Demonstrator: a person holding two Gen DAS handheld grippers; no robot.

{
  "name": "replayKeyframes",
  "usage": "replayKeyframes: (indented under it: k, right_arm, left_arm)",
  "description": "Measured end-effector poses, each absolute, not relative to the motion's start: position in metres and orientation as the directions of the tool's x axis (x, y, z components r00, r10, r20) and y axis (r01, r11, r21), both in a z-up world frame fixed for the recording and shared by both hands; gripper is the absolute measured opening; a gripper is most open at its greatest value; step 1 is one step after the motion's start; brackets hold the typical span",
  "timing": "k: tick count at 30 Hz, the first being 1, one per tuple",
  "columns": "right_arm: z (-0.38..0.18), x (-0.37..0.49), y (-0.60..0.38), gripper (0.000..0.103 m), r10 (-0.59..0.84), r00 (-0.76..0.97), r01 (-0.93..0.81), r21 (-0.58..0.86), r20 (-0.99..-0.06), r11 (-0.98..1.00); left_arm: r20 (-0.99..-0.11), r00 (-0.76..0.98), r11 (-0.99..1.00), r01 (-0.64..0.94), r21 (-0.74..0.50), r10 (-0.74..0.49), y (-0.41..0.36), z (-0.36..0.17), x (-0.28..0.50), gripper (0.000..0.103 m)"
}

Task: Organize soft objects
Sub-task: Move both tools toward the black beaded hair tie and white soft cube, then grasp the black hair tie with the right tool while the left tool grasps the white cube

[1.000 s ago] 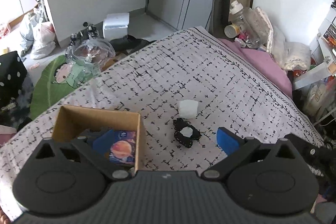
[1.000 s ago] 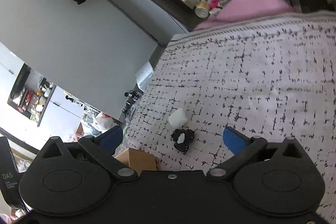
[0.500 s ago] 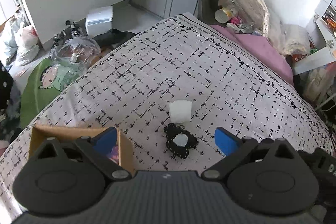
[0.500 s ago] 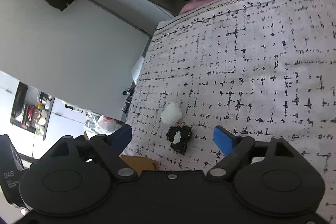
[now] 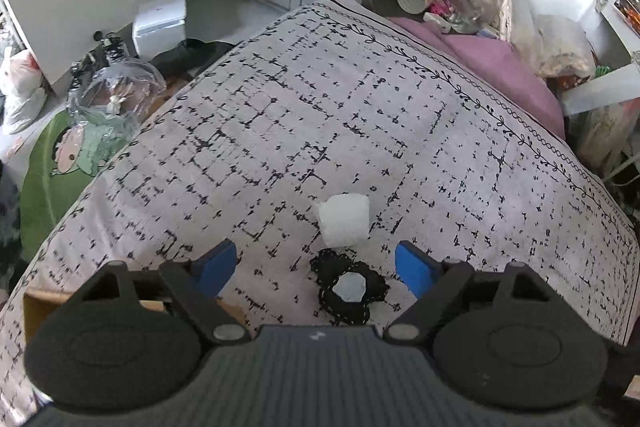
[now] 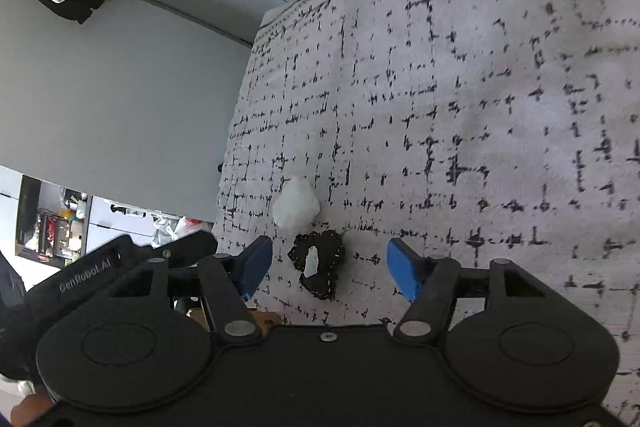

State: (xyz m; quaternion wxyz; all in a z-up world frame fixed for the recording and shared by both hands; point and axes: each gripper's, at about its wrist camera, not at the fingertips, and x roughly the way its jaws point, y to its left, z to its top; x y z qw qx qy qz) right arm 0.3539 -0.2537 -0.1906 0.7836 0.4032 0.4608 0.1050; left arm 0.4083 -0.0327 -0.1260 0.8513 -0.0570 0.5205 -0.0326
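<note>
A black lacy scrunchie (image 5: 349, 289) lies on the patterned bedspread (image 5: 360, 131), with a white soft cube (image 5: 344, 220) just beyond it. My left gripper (image 5: 316, 267) is open and empty, its blue pads on either side of the scrunchie, above it. A cardboard box (image 5: 32, 307) sits at the lower left, mostly hidden behind the left gripper. In the right wrist view the scrunchie (image 6: 318, 265) and the white cube (image 6: 296, 207) lie close ahead of my right gripper (image 6: 330, 265), which is open and empty.
The left gripper's body (image 6: 120, 263) shows at the left of the right wrist view. A pink pillow (image 5: 492, 67), bottles and bags crowd the bed's far right corner. Bags, a green cushion (image 5: 48, 179) and a white box (image 5: 160, 23) lie on the floor to the left.
Both grippers have moved in toward the scrunchie and the white cube. The left gripper swung right, away from the cardboard box, which has slid mostly out of view.
</note>
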Motion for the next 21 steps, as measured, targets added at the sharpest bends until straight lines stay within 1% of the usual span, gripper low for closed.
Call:
replayKeyframes:
  k: [2,4,7,9,11,12,15,19,21]
  right_arm:
    - [-0.194,0.355,-0.251,0.063,0.537,0.55,0.207,0.727,-0.64,0.655]
    - [-0.197,0.358,-0.247,0.06,0.542,0.547,0.206,0.73,-0.638,0.652]
    - [-0.204,0.362,-0.243,0.058,0.547,0.539,0.214,0.733,-0.64,0.646]
    - [-0.207,0.364,-0.24,0.057,0.548,0.535,0.215,0.731,-0.643,0.647]
    - [-0.21,0.365,-0.236,0.053,0.551,0.529,0.215,0.73,-0.645,0.649]
    - [-0.212,0.366,-0.235,0.053,0.554,0.527,0.214,0.731,-0.645,0.647]
    - [-0.217,0.37,-0.229,0.052,0.556,0.519,0.214,0.728,-0.65,0.651]
    - [-0.226,0.375,-0.223,0.052,0.549,0.504,0.234,0.718,-0.666,0.656]
    - [-0.229,0.377,-0.218,0.052,0.543,0.501,0.231,0.709,-0.674,0.667]
  left_arm:
    - [-0.885,0.451,0.993,0.006,-0.122,-0.111,-0.034,-0.13,0.414,0.082]
    - [-0.891,0.439,0.992,0.007,-0.127,-0.117,-0.033,-0.133,0.418,0.078]
    - [-0.897,0.422,0.99,0.014,-0.139,-0.132,-0.032,-0.138,0.425,0.072]
    - [-0.9,0.415,0.991,0.024,-0.135,-0.132,-0.032,-0.141,0.428,0.071]
    - [-0.902,0.407,0.99,0.033,-0.14,-0.141,-0.033,-0.144,0.431,0.066]
    - [-0.904,0.403,0.989,0.038,-0.141,-0.145,-0.033,-0.145,0.432,0.066]
    - [-0.906,0.396,0.989,0.047,-0.138,-0.145,-0.034,-0.148,0.435,0.064]
    - [-0.91,0.385,0.988,0.047,-0.148,-0.155,-0.031,-0.151,0.438,0.057]
    - [-0.909,0.382,0.986,0.042,-0.16,-0.163,-0.029,-0.151,0.44,0.056]
